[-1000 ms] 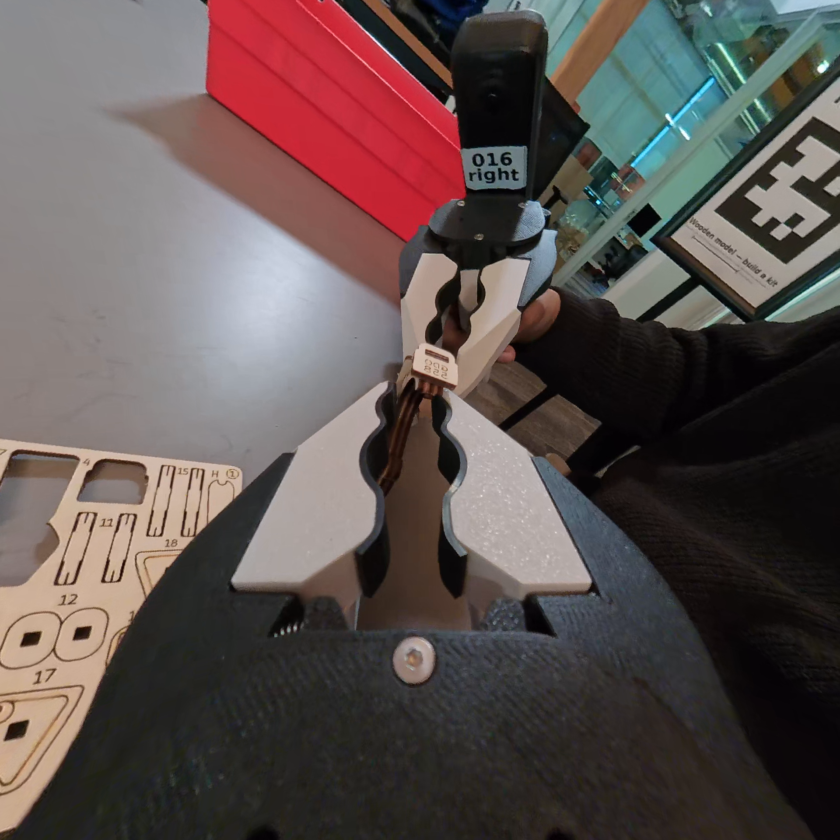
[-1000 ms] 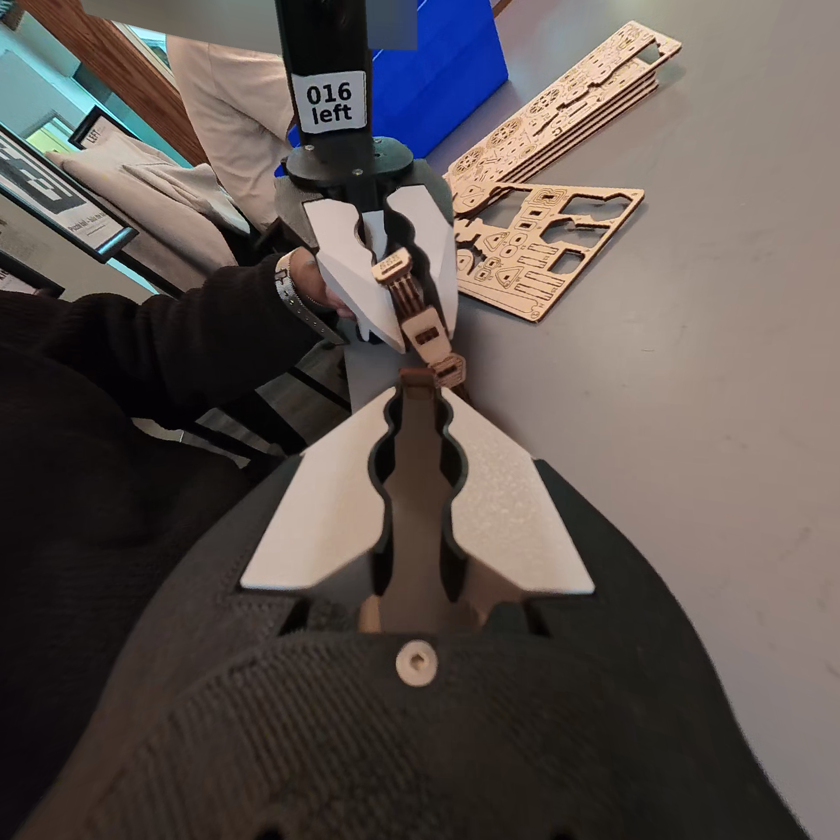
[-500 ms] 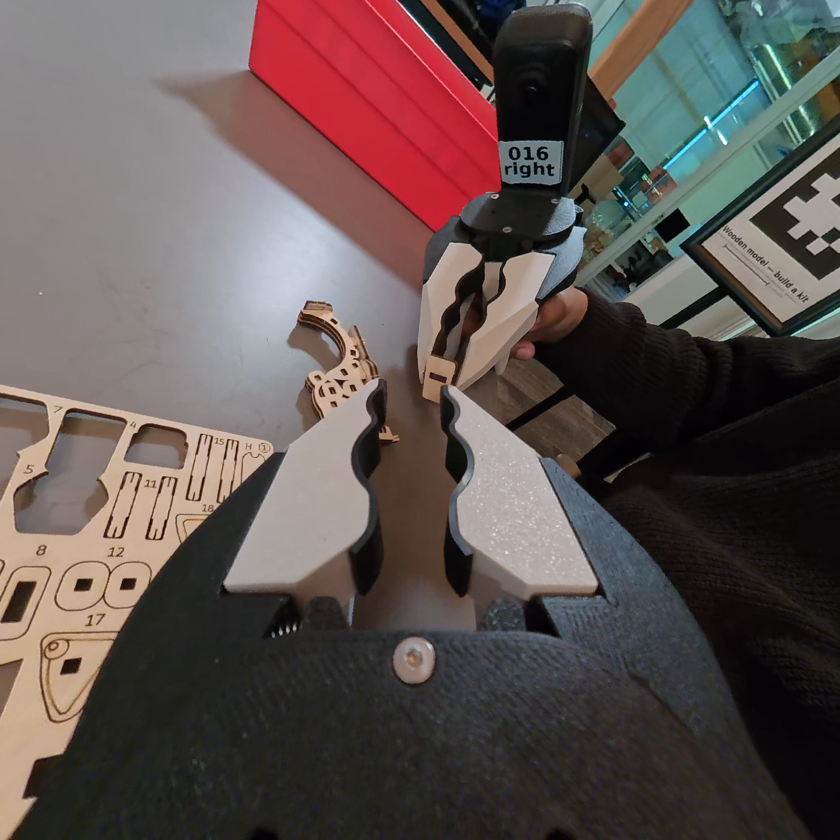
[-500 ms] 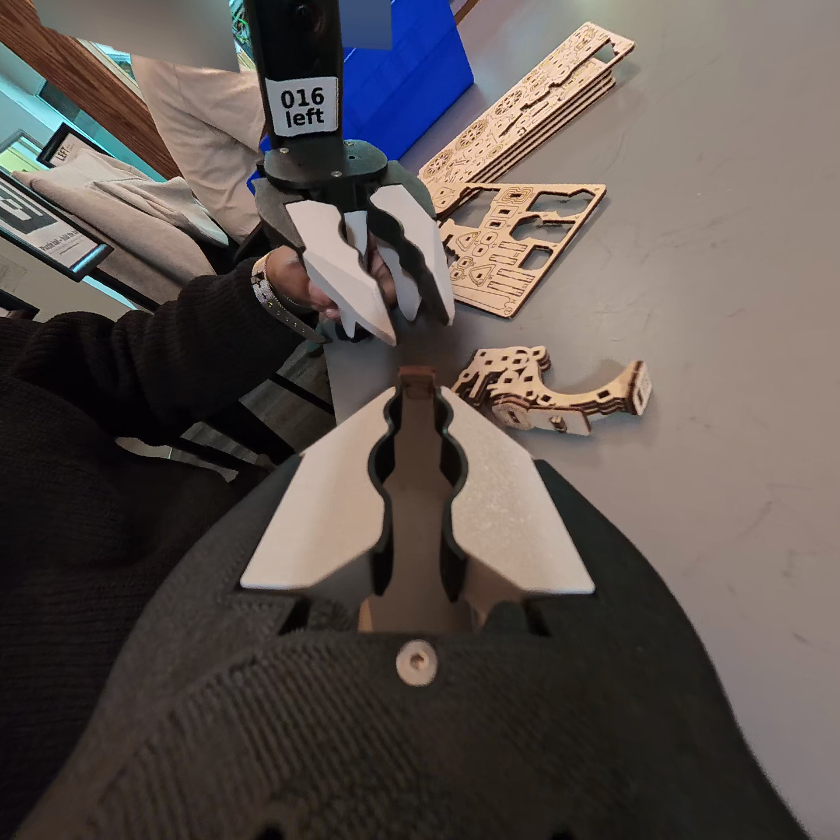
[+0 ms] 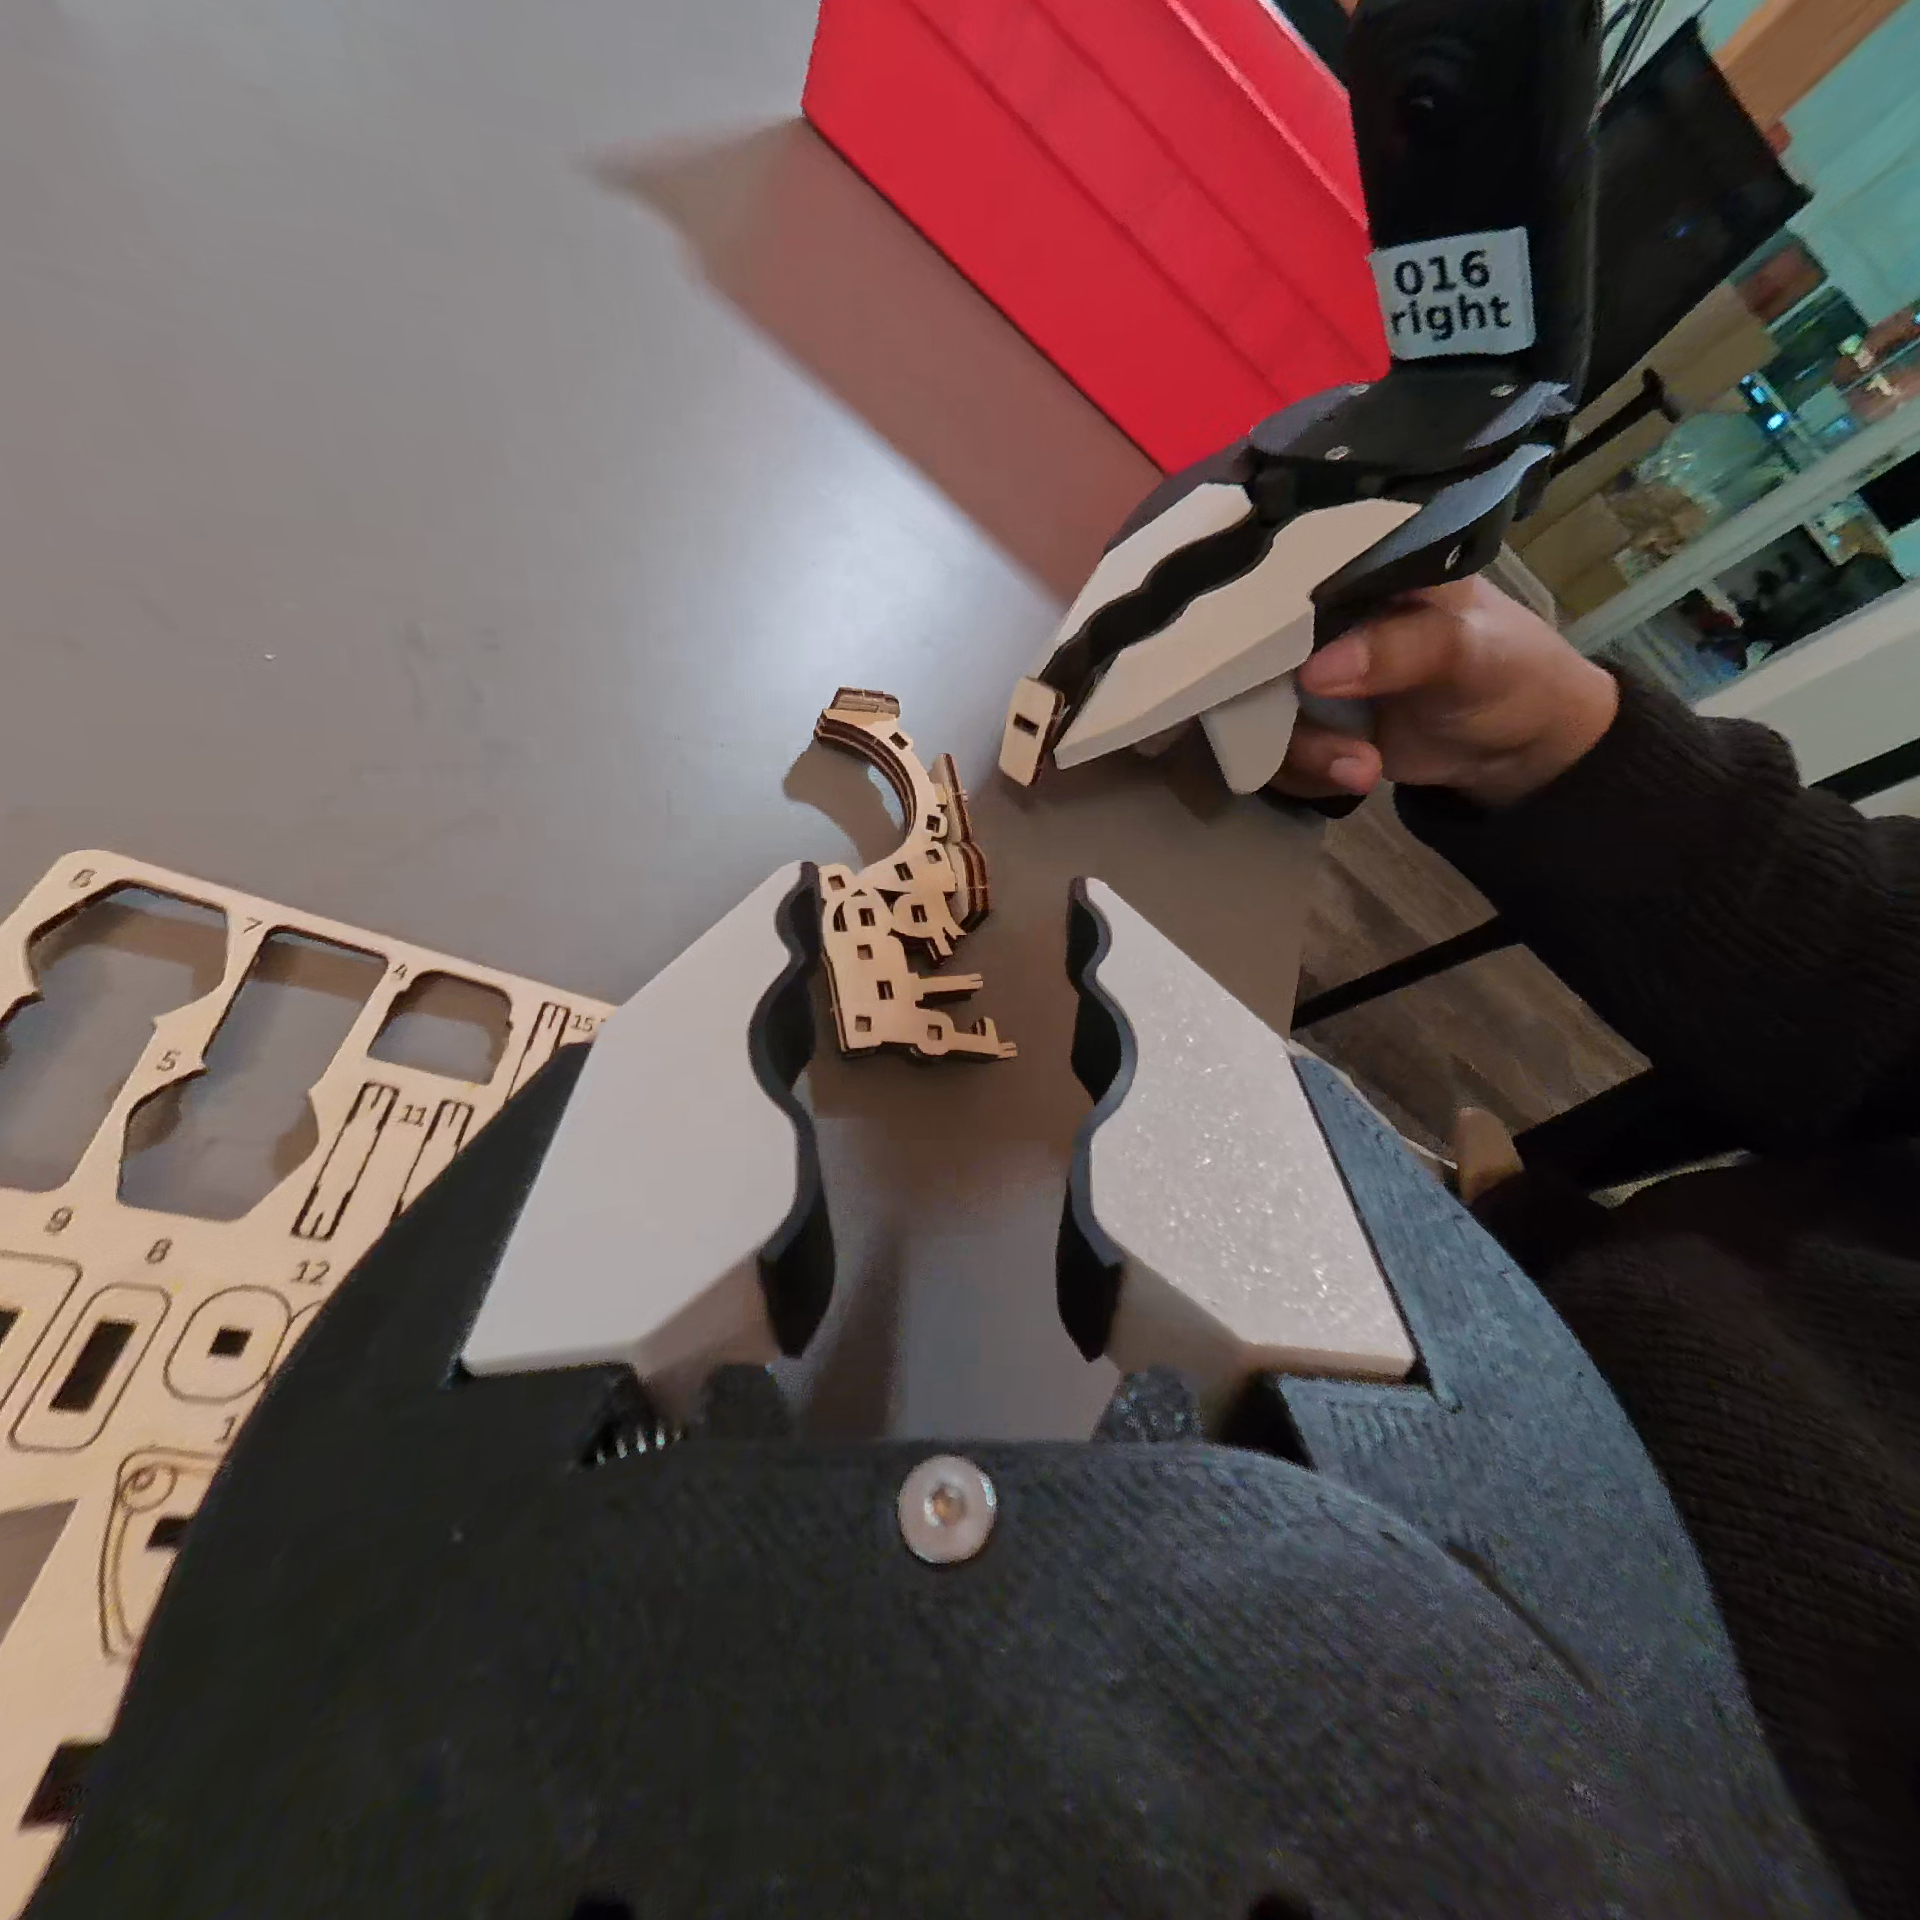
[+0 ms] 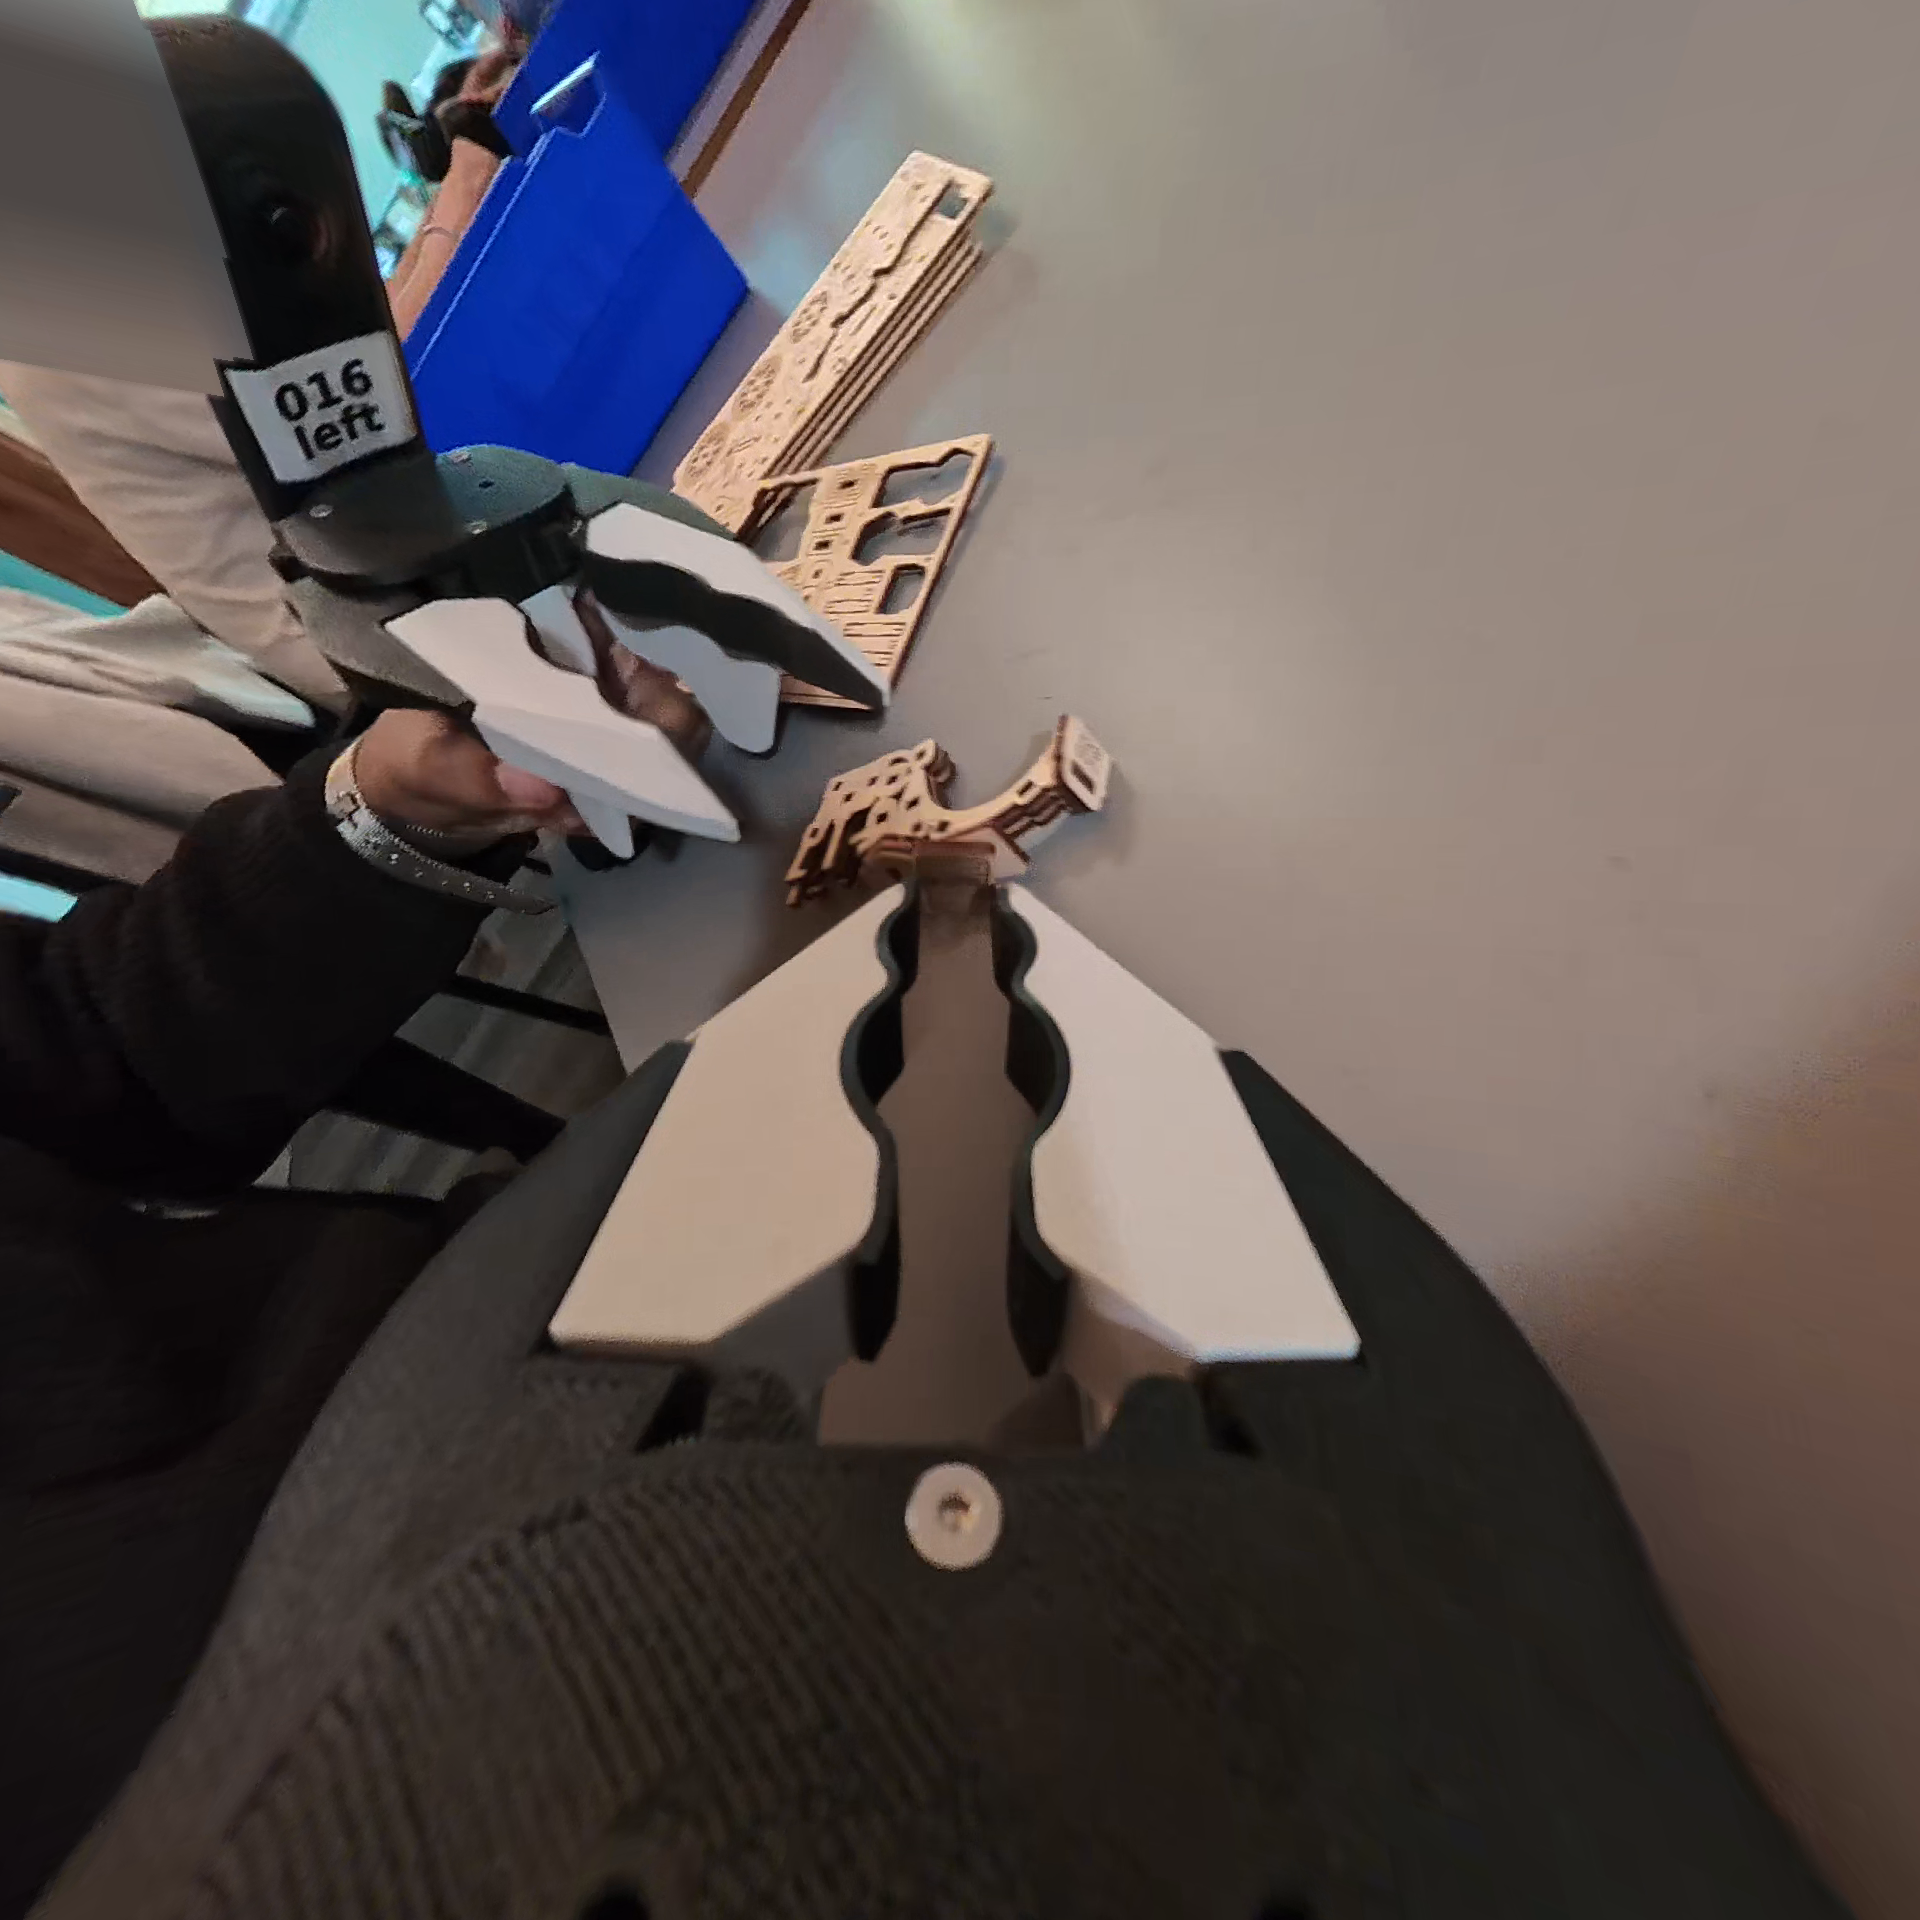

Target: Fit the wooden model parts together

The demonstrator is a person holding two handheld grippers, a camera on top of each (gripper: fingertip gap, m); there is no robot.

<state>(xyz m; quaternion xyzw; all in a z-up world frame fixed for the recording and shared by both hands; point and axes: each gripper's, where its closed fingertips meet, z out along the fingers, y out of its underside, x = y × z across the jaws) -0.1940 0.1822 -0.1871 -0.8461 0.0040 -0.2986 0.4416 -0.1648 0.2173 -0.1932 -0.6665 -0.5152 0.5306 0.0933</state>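
Plywood, layered and slotted, the half-built assembly (image 5: 902, 925) lies flat on the grey table (image 5: 416, 520) near its front edge, held by neither tool. The left gripper (image 5: 935, 997) hangs over it, jaws wide apart and empty. The right gripper (image 5: 1039, 743) pinches a small slotted piece (image 5: 1031, 736) just beside the assembly. Likely next: steady the assembly, then align the piece's slot with a tab.

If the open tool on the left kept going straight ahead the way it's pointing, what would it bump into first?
Most likely the assembled wooden model piece lying on the grey table: it sits just beyond the left tool, between its spread fingertips. Depth is unclear, so it might meet the tabletop under it instead.
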